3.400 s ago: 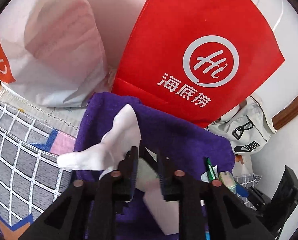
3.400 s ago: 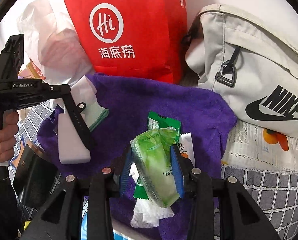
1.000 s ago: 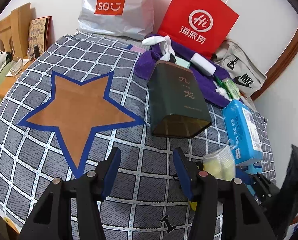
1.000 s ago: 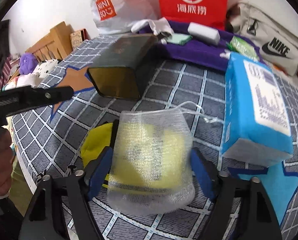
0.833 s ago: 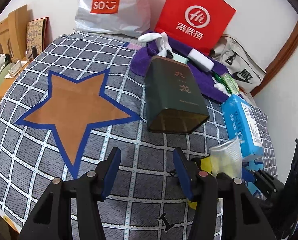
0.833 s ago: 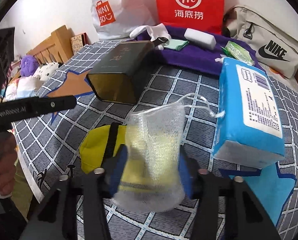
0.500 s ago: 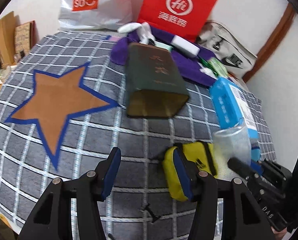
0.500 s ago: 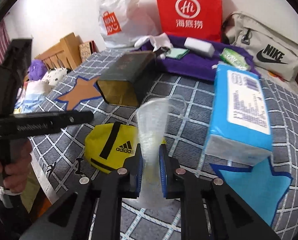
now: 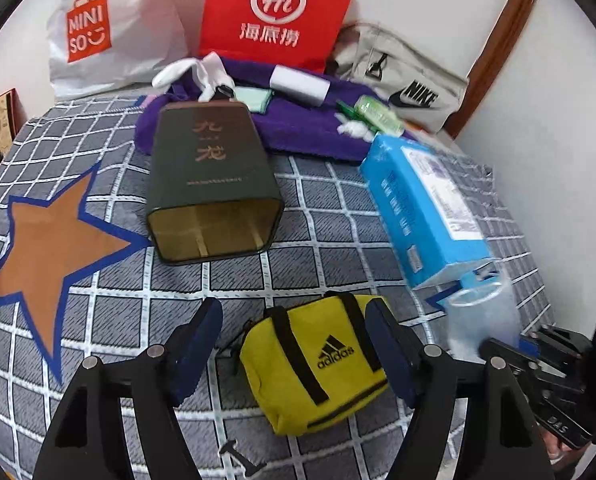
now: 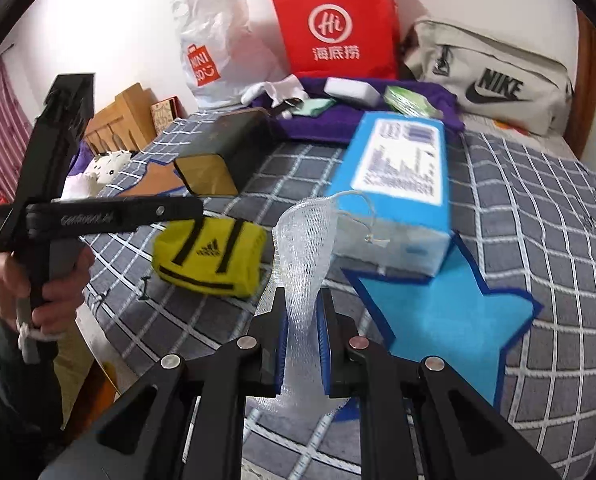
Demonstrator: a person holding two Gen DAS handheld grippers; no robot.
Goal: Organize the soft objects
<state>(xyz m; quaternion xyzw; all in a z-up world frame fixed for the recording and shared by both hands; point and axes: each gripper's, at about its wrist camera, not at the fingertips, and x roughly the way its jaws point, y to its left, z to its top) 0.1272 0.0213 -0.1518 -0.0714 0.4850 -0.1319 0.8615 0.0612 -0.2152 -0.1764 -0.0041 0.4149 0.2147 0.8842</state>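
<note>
A yellow Adidas pouch (image 9: pixel 314 364) lies on the checked bedspread (image 9: pixel 330 232) near its front edge. My left gripper (image 9: pixel 293 320) straddles the pouch. Its jaws are opening, and the pads stand clear of the pouch on both sides. My right gripper (image 10: pixel 302 336) is shut on a white mesh bag (image 10: pixel 306 236), which stands limp above the pads, lifted off the bed. In the left wrist view that mesh bag (image 9: pixel 482 320) hangs to the right of the pouch. In the right wrist view the pouch (image 10: pixel 209 256) sits left of the mesh bag.
A blue tissue pack (image 9: pixel 422 208) lies right of a dark green tin (image 9: pixel 209 176) on its side. Behind them a purple towel (image 9: pixel 298 132) carries socks and small packets. A red paper bag (image 9: pixel 273 12), a Miniso bag (image 9: pixel 109 36) and a Nike bag (image 9: pixel 402 80) line the wall.
The right gripper closed on the mesh bag and lifted it off the yellow pouch, away to the right. The left gripper shifted over the uncovered pouch and its jaws widened.
</note>
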